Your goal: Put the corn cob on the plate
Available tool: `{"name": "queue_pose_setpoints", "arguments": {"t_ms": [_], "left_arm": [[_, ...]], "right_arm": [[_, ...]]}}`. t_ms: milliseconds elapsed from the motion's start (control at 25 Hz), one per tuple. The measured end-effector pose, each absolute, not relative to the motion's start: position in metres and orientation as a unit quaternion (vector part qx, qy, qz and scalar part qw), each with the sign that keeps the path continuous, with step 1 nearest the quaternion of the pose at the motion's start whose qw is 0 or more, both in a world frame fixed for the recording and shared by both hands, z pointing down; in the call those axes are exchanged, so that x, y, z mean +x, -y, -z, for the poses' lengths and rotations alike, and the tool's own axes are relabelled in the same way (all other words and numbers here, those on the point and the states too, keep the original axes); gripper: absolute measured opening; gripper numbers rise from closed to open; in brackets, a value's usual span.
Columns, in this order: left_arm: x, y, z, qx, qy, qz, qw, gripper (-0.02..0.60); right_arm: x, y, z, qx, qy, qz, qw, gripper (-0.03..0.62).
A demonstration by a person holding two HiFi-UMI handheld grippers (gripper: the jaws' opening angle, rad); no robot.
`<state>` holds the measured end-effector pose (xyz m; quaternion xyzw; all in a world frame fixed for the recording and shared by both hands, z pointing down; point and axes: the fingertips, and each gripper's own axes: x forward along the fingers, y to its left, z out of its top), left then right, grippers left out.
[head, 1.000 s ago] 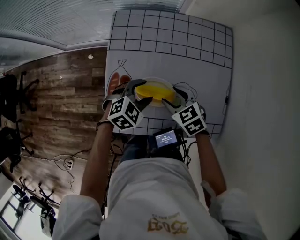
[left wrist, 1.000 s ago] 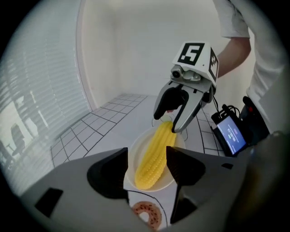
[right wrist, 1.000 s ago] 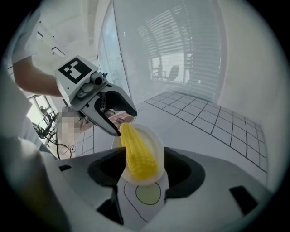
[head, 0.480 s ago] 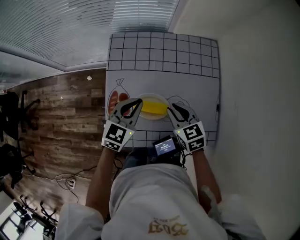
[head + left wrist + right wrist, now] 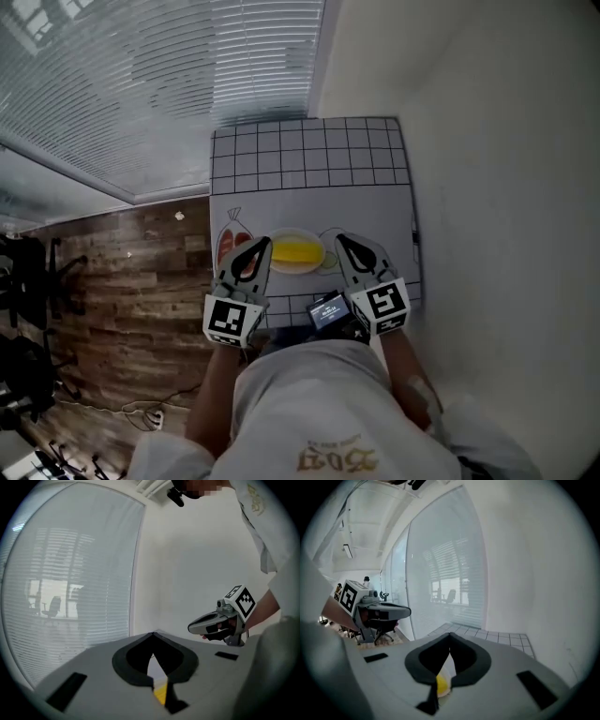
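**Table layout, near edge**
We record the corn cob [image 5: 298,251] lying on the plate [image 5: 300,271], which sits on the table [image 5: 309,178] close to its near edge. The left tool [image 5: 263,243] is just left of the plate and the right tool [image 5: 340,240] just right of it, with the cob between them. A small screen [image 5: 328,309] sits nearer us, between the tools. A wall [image 5: 487,187] runs along the table's right side, and blinds [image 5: 141,84] lie beyond its far edge.

the left tool [image 5: 264,244] and right tool [image 5: 340,240] point forward side by side, jaws just closed, empty.
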<state>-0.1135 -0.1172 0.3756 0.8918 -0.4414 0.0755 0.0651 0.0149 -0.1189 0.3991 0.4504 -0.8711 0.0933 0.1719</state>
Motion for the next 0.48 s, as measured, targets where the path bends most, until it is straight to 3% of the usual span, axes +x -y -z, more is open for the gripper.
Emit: {"name": "queue_pose_setpoints", "arguments": {"t_ms": [200, 480], "left_arm": [[-0.114, 0.117, -0.343, 0.882, 0.464, -0.068, 0.048, 0.008], [-0.102, 0.114, -0.313, 0.884, 0.464, -0.049, 0.001, 0.008]], "right_arm": [[0.018, 0.113, -0.350, 0.471, 0.875, -0.035, 0.105, 0.008], [0.035, 0.117, -0.331, 0.498, 0.862, -0.030, 0.088, 0.006]]}}
